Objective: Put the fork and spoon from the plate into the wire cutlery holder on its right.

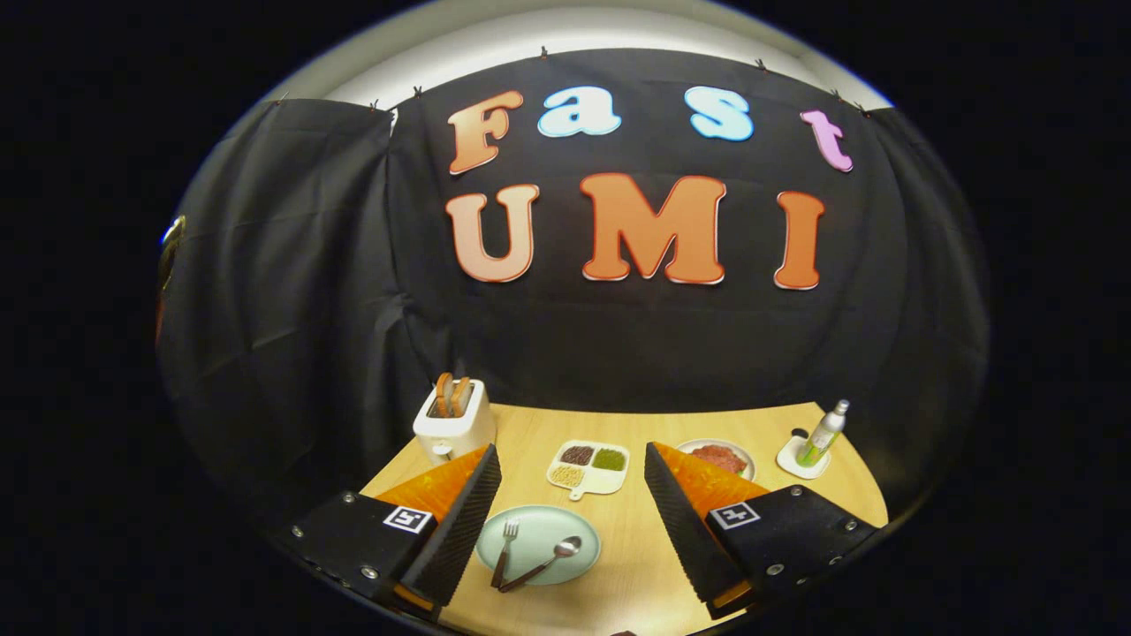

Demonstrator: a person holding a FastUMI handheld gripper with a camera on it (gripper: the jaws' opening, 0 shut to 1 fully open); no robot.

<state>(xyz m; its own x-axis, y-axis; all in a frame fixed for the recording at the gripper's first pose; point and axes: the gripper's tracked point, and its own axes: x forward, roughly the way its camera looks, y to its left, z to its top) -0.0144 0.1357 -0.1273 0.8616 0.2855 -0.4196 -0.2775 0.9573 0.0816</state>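
Pale plate point(565, 530) w/ fork point(505, 552), spoon point(543, 561); tongs point(573, 517) wide

Gripper point(573, 512): two wedge-shaped fingers point(459, 530) with ribbed inner faces. Each mounts on a black block carrying silver screws and one square black-and-white marker point(408, 518).

Black cloth point(292, 291) drapes the booth's wall across the upper and middle frame, clipped along its top edge. Above it runs a pale lit wall strip point(565, 35). A light wooden table point(636, 548) fills the lower centre.
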